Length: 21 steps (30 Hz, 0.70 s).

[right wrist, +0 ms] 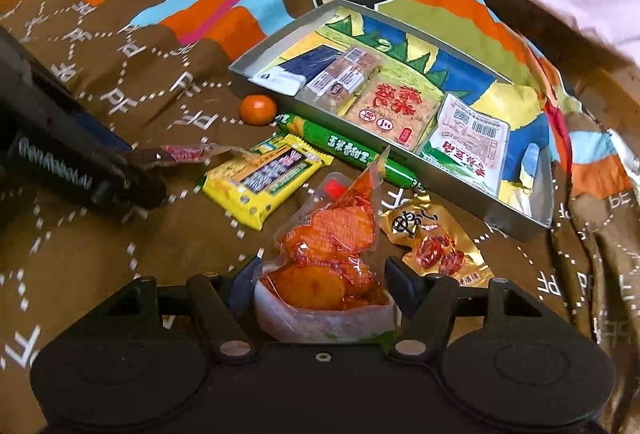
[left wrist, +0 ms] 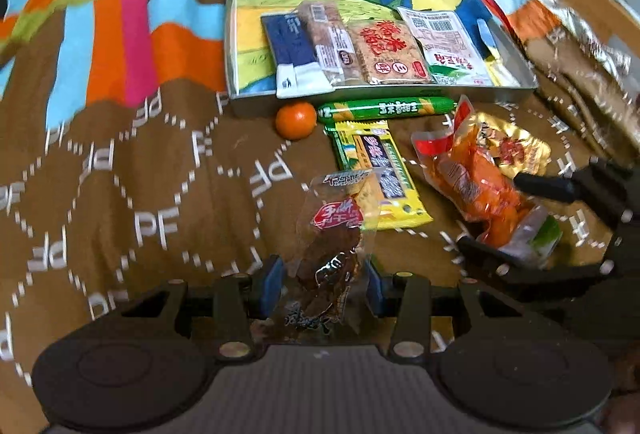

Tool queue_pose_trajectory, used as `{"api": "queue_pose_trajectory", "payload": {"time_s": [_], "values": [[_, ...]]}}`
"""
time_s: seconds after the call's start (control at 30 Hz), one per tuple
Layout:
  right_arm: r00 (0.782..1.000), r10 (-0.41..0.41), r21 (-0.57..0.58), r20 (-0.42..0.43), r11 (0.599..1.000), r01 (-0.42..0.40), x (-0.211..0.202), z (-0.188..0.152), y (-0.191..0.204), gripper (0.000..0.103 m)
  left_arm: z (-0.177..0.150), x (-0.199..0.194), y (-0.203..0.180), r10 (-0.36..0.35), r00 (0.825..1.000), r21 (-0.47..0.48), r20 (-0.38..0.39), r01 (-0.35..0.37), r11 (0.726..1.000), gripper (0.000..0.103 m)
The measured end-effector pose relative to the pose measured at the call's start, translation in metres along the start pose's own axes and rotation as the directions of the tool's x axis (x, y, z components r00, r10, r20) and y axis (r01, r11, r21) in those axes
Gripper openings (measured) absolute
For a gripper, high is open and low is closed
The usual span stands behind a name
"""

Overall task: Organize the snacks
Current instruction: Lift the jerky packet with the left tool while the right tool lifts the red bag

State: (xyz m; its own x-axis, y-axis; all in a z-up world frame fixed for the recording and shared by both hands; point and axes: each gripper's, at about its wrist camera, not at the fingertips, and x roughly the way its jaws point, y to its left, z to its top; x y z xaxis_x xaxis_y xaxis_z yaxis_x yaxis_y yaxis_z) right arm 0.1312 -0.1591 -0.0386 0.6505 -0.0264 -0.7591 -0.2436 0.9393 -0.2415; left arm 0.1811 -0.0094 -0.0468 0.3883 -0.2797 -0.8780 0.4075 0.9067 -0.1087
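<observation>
Brown cloth (left wrist: 120, 162) printed with white letters and a cartoon face covers the surface where everything lies. On it sits the tray (left wrist: 234, 34), a shallow metal box with a bright picture on its floor, and it is partly filled: a blue pack (left wrist: 290, 46), a clear-wrapped bar (left wrist: 332, 38), a red-lettered rice cake (left wrist: 386, 50) and a white pack (left wrist: 444, 42) lie side by side along its near wall, with bare floor behind them and at the left. Outside the tray, just beside its near wall, lie a green sausage (left wrist: 384, 107) and a tangerine (left wrist: 295, 119); nearer the cameras lie a yellow pack (left wrist: 376, 170) and a gold pack (right wrist: 432, 242). The right gripper (right wrist: 324, 274) has its jaws on either side of an orange pouch (right wrist: 336, 246), touching or nearly touching its lower end; whether they truly pinch it I cannot tell. The left gripper (left wrist: 324, 278) has its jaws clenched on a clear packet of dark brown jerky (left wrist: 332, 242), which stands up between the blue pads, well short of the tray. By my judgement the job is somewhat under half done: four snacks are stowed, two are in hand or about to be, and four more wait on the cloth. Room remains in the tray for them.
</observation>
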Motion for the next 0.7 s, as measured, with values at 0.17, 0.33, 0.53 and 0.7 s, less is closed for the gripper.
{"api": "queue_pose_trajectory", "payload": {"time_s": [0.17, 0.33, 0.53, 0.7], "values": [[1.000, -0.002, -0.015, -0.011, 1.000, 0.002, -0.001, -0.003, 0.004, 0.070, -0.004, 0.005, -0.006, 0.021, 1.000, 0.033, -0.011, -0.021, 0.999, 0.049], [0.999, 0.015, 0.010, -0.031, 1.000, -0.015, 0.007, -0.002, 0.001, 0.075, 0.000, 0.017, -0.007, 0.013, 1.000, 0.072, -0.021, -0.012, 0.997, 0.056], [0.997, 0.059, 0.089, -0.048, 0.995, -0.054, 0.017, 0.001, -0.008, 0.078, 0.005, 0.022, -0.004, -0.010, 1.000, 0.055, -0.024, 0.012, 0.998, 0.060], [0.993, 0.101, 0.189, -0.056, 0.978, -0.089, 0.020, 0.001, -0.019, 0.073, 0.004, 0.019, -0.005, 0.013, 1.000, 0.056, -0.027, -0.011, 0.998, 0.051]]}}
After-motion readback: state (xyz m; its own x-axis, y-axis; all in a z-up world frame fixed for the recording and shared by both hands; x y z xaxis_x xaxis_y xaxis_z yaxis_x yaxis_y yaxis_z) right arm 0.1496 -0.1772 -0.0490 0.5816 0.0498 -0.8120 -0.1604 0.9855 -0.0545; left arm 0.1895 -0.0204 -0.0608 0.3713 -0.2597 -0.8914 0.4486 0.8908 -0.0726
